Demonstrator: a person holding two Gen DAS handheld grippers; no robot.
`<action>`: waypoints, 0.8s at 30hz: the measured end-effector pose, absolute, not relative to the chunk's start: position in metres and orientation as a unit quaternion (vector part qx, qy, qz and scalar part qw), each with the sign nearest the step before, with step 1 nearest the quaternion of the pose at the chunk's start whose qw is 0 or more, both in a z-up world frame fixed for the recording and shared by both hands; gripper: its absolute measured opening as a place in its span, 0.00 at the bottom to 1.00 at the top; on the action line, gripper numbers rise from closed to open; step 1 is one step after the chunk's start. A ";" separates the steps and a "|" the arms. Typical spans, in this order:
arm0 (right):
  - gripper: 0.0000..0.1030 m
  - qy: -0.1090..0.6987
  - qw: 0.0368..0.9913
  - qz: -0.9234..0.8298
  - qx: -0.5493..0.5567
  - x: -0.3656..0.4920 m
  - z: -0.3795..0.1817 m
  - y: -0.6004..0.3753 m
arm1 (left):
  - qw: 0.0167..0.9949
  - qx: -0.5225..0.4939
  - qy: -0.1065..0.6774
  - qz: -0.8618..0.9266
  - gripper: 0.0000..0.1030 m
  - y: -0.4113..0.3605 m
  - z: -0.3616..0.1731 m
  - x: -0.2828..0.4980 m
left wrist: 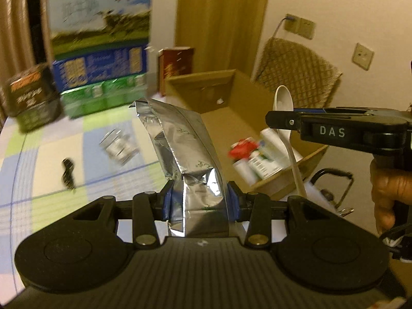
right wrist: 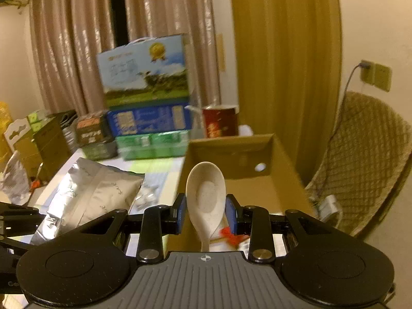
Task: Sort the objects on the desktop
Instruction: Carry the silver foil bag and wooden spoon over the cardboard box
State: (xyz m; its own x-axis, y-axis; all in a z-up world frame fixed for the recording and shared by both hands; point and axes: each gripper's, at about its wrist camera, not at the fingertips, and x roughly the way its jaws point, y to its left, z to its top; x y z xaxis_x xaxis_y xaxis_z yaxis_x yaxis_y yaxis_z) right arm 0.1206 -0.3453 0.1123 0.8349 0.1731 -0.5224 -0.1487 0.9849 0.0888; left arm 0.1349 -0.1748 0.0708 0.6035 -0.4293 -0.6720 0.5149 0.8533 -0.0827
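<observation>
Curtains are hanging behind a table with a pastel checked cloth (left wrist: 46,139), where stacked cartons (left wrist: 100,51) are crowding the far edge and an open cardboard box (left wrist: 216,90) is sitting at the table's right end, beside a woven chair (right wrist: 365,154). Both hands are carrying something toward that box. The right gripper (right wrist: 206,213) is hovering over the box's near end, its jaws pinching a pale spoon (right wrist: 206,193) by the lower bowl; from the other side the spoon is hanging almost straight down, bowl up and handle pointing into the box, just above the bottles (left wrist: 255,159) already lying there. The left gripper (left wrist: 198,200) is sitting lower and to the left, over the cloth, jaws pressed onto the bottom of a silver foil pouch (left wrist: 180,139) whose long axis is running forward and slightly left, away from the jaws, with the box ahead and to its right. So the right hand looks nearer to a drop; I would guess the spoon only needs letting go, while the pouch needs swinging rightward first. A small silver packet (left wrist: 118,146) and a dark clip-like item (left wrist: 68,172) are lying on the cloth, blurred.
</observation>
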 end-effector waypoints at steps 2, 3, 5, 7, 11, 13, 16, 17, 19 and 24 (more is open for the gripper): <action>0.29 0.269 0.960 0.077 0.018 0.124 0.119 -0.355 | 0.892 0.062 0.354 -0.273 0.36 -0.190 0.078 0.137; 0.29 0.268 0.960 0.075 0.016 0.125 0.121 -0.360 | 0.892 0.063 0.352 -0.278 0.36 -0.197 0.081 0.137; 0.29 0.267 0.961 0.071 0.013 0.131 0.124 -0.370 | 0.890 0.066 0.349 -0.285 0.36 -0.211 0.086 0.141; 0.29 0.267 0.961 0.069 0.010 0.136 0.124 -0.376 | 0.889 0.069 0.347 -0.292 0.36 -0.223 0.090 0.145; 0.29 0.271 0.960 0.066 0.006 0.144 0.123 -0.390 | 0.886 0.076 0.345 -0.300 0.36 -0.245 0.094 0.153; 0.29 0.274 0.960 0.064 0.007 0.149 0.121 -0.395 | 0.885 0.078 0.345 -0.303 0.36 -0.252 0.094 0.159; 0.29 0.279 0.958 0.063 0.011 0.156 0.117 -0.402 | 0.885 0.080 0.345 -0.303 0.36 -0.262 0.092 0.167; 0.29 0.281 0.958 0.063 0.012 0.159 0.116 -0.403 | 0.884 0.079 0.346 -0.303 0.36 -0.265 0.092 0.170; 0.29 0.284 0.956 0.064 0.013 0.165 0.113 -0.404 | 0.883 0.077 0.348 -0.304 0.36 -0.269 0.090 0.176; 0.29 0.291 0.954 0.067 0.012 0.179 0.107 -0.404 | 0.882 0.071 0.353 -0.305 0.36 -0.276 0.086 0.190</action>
State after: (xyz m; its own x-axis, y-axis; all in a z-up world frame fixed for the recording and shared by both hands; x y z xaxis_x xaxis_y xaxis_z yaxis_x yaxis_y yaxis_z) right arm 0.1791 -0.4039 0.1069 0.8214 0.1359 -0.5539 -0.1217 0.9906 0.0626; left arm 0.1897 -0.2761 0.0856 0.5659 -0.4874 -0.6650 0.5872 0.8044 -0.0898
